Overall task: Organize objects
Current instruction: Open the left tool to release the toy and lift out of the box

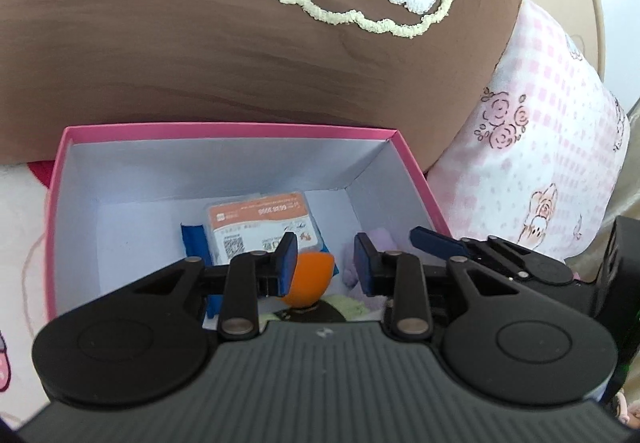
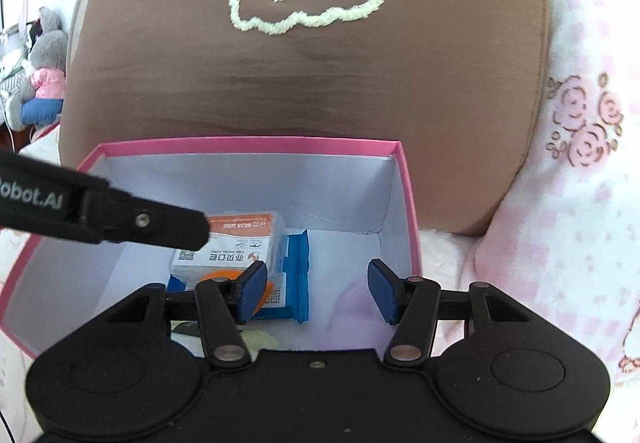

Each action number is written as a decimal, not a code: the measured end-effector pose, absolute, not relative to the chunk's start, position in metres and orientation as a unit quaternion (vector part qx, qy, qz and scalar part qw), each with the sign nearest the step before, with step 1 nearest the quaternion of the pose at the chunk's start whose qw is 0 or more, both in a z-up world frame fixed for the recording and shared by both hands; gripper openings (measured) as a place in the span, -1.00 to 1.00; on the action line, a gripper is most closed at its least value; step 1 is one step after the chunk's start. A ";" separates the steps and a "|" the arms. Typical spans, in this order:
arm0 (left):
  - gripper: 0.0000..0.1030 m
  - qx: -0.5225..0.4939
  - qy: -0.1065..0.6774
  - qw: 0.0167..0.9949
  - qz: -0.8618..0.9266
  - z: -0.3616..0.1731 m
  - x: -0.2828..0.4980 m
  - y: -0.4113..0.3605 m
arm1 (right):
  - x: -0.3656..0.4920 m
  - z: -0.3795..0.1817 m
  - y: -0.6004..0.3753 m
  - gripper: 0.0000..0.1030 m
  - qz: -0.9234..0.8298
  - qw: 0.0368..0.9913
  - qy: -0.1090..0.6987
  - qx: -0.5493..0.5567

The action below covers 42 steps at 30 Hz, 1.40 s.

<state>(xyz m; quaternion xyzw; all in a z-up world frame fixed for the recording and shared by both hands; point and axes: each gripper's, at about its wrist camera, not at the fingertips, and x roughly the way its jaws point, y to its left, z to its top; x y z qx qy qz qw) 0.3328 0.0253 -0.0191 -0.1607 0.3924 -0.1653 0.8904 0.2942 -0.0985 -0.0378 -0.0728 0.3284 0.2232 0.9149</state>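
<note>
Pink box [image 1: 416, 179] sits wedged against a brown cushion [image 1: 200, 43], collecting small items; both grippers' fingers hover over it, spread and pinching nothing: left gripper [image 1: 326, 257], right gripper [image 2: 318, 289].

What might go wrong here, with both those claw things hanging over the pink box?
The left gripper and right gripper are crowded over one pink box, so they might knock together. The box sits on soft bedding against the brown cushion, so a push could tip it.
</note>
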 end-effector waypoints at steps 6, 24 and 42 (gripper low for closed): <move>-0.42 -0.159 0.395 0.889 -0.167 -0.011 0.310 0.031 | 0.274 -0.025 -0.115 0.17 0.251 0.908 0.335 -0.024; -0.34 -0.120 0.399 0.898 -0.141 0.025 0.230 0.038 | 0.197 0.010 -0.126 0.20 0.291 0.912 0.288 -0.007; -0.01 -0.092 0.411 0.900 -0.112 0.065 0.151 0.046 | 0.133 0.049 -0.146 0.35 0.273 0.923 0.269 -0.033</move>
